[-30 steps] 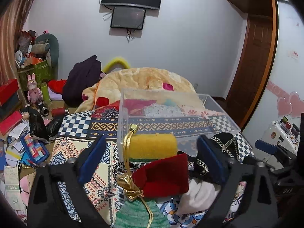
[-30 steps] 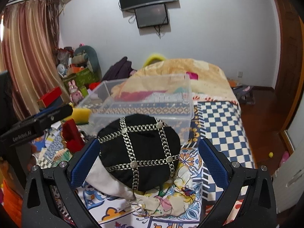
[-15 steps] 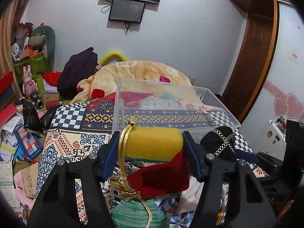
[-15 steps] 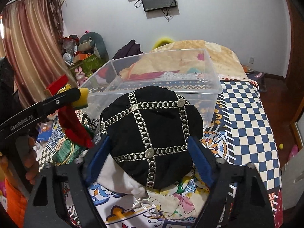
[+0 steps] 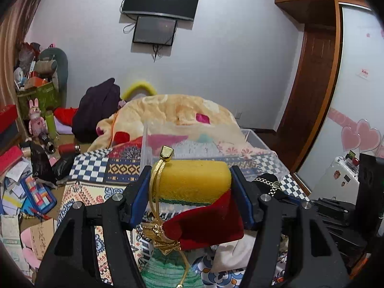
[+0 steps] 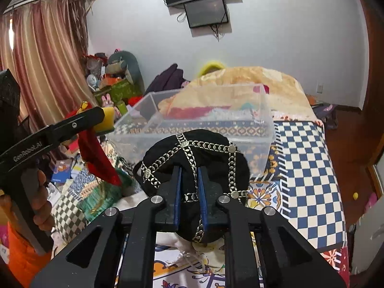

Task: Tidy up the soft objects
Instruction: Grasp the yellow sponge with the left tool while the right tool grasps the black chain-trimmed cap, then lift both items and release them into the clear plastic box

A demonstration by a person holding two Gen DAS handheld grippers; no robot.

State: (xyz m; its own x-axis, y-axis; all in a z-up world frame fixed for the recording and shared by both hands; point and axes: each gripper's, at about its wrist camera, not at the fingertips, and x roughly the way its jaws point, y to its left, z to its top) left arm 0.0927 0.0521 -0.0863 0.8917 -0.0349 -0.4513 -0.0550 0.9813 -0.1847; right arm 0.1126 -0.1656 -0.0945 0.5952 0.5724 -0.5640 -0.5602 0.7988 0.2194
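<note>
My left gripper (image 5: 190,182) is shut on a yellow sponge (image 5: 194,180), lifted above the bed. A red velvet pouch (image 5: 204,225) with a gold cord (image 5: 156,192) hangs at the sponge; whether the jaws also pinch it I cannot tell. My right gripper (image 6: 189,187) is shut on a black pouch with silver chain trim (image 6: 194,153). A clear plastic bin (image 6: 206,117) stands on the patterned bedspread just beyond both grippers. The left gripper also shows at the left of the right wrist view (image 6: 103,120), holding the sponge near the bin's left corner.
A green knitted item (image 5: 168,268) and white cloth (image 5: 235,252) lie below the left gripper. A beige blanket (image 5: 177,112) is heaped behind the bin. Clutter covers the floor at the left (image 5: 28,180). A checkered spread (image 6: 307,168) lies at the right.
Both grippers closed: the left onto the yellow sponge, the right onto the black pouch. Both have lifted their objects toward the bin.
</note>
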